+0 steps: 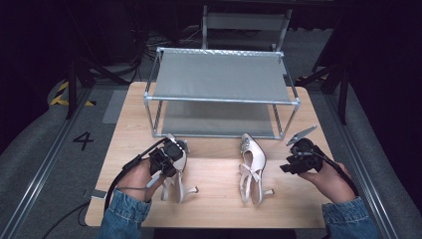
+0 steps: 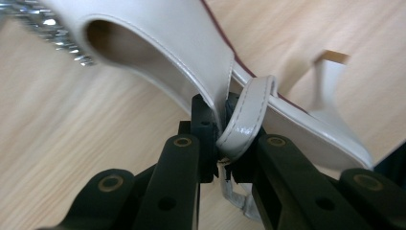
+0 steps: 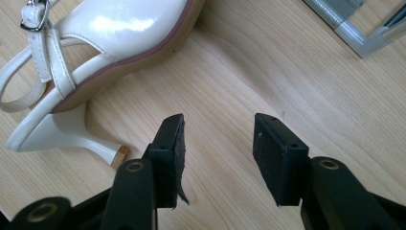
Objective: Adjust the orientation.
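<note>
Two cream heeled shoes on the table, one of them pinched in the left claw.

The left claw [image 2: 218, 143] is clamped onto the side wall of the left shoe [image 1: 175, 172], right where the strap [image 2: 246, 115] loops down, and that shoe lies on the table [image 1: 214, 199] near its left front, toe toward the rack. The right claw [image 3: 218, 153] hangs with its jaws parted and nothing between them, just above bare wood to the right of the right shoe [image 1: 251, 167], which lies on its side with its heel [image 3: 91, 141] pointing toward the claw. Behind both shoes stands a metal shoe rack [image 1: 221, 74] with two grey fabric shelves; both shelves hold nothing.
</note>
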